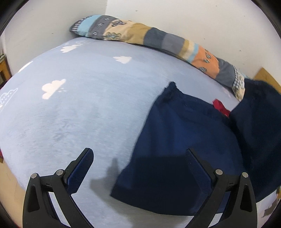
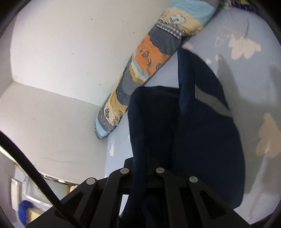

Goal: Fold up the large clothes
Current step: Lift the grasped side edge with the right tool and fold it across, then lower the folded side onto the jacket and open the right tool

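Observation:
A large navy garment (image 1: 177, 140) lies on the light blue cloud-print bed sheet (image 1: 79, 108), at the right in the left wrist view, with a bit of red fabric (image 1: 221, 107) showing at its far edge. My left gripper (image 1: 138, 154) is open and empty, hovering above the garment's near left edge. My right gripper (image 2: 143, 164) is shut on a bunched fold of the navy garment (image 2: 193, 126) and holds it lifted off the sheet (image 2: 254, 79); the fingertips are hidden by the cloth.
A long patchwork bolster pillow (image 1: 158, 40) lies along the white wall (image 1: 193, 15) at the bed's far edge; it also shows in the right wrist view (image 2: 140, 70). A black cable (image 2: 31, 168) crosses the lower left there. Bare sheet lies to the garment's left.

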`<state>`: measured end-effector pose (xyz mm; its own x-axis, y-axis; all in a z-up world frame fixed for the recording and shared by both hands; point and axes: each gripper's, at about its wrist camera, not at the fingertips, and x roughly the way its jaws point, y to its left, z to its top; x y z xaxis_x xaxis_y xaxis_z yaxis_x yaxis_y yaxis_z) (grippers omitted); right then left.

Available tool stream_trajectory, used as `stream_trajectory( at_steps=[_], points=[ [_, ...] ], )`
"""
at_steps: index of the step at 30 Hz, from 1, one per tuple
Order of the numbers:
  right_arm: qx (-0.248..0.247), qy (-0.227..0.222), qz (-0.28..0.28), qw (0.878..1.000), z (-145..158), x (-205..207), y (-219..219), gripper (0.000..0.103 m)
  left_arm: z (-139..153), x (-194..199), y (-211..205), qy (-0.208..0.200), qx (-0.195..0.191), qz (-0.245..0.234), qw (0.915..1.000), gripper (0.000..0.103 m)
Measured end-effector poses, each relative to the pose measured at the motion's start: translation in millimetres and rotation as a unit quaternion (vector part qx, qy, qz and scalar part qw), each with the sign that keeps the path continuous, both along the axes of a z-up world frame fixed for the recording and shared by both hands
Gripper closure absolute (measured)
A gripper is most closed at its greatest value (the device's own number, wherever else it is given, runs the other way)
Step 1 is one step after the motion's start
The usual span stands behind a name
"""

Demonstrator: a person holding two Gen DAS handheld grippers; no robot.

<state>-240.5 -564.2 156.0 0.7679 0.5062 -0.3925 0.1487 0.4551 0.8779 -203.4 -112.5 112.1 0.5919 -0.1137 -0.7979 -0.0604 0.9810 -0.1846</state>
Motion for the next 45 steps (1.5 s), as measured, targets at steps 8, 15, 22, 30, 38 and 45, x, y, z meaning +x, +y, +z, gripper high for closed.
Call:
stream_trajectory(
  at_steps=[8, 15, 22, 30, 38, 45],
  points=[
    [0.011, -0.012, 0.011, 1.0, 19.9, 15.0, 39.4, 0.099, 17.3, -2.6, 21.7, -0.019, -0.021, 0.026, 0.9993, 0.0],
    [-0.043, -0.004, 0.049, 0.998, 9.5, 47.8, 127.7, 0.099, 38.1, -8.8, 74.9, -0.043, -0.035, 0.086, 0.9947, 0.0],
    [-0.182, 0.024, 0.095, 0.978, -55.2, 74.4, 228.9, 0.099, 42.7, -16.8, 130.6, -0.046, -0.038, 0.142, 0.9881, 0.0],
    [-0.276, 0.06, 0.134, 0.95, -135.5, 84.4, 267.4, 0.099, 41.8, -12.8, 127.8, -0.044, -0.034, 0.133, 0.9896, 0.0],
    [-0.338, 0.033, 0.172, 0.925, -128.9, 59.1, 279.6, 0.099, 41.4, -8.6, 107.1, -0.044, -0.026, 0.117, 0.9918, 0.0],
    [-0.35, -0.034, 0.257, 0.9, -94.8, 37.2, 280.8, 0.054, 38.2, -6.0, 105.0, -0.04, -0.027, 0.115, 0.9922, 0.0]
  ],
)
